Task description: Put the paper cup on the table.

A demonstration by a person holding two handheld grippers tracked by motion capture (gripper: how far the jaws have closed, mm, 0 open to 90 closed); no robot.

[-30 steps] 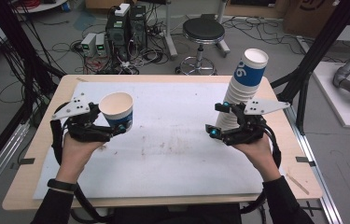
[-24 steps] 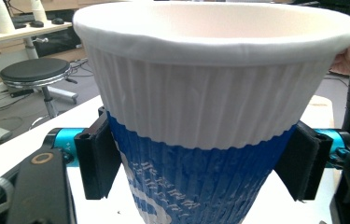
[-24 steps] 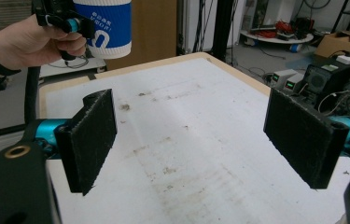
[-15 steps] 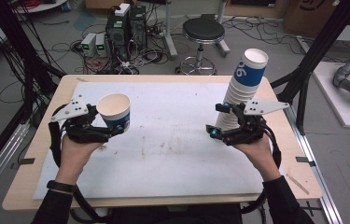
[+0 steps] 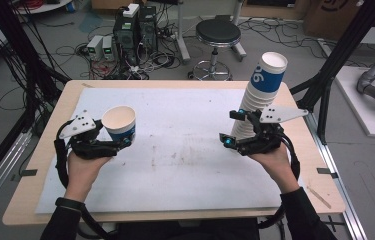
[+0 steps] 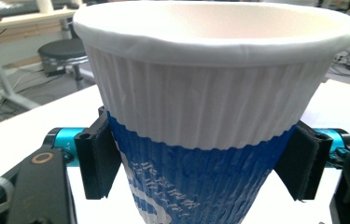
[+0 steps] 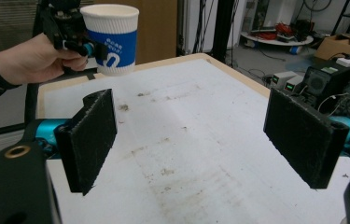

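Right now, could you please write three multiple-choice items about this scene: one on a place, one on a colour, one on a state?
1. Where does the stack of cups stand?
A. at the table's right side
B. at the table's left side
C. on the stool

2. What colour is the band on the single cup?
A. red
B. green
C. blue

3. How is the right gripper?
A. shut on a cup
B. open, nothing between its fingers
C. shut on a cable

Answers:
1 A: the high view shows the stack by the right gripper.
2 C: the left gripper clamps its blue lower part.
3 B: bare table shows between the fingers.
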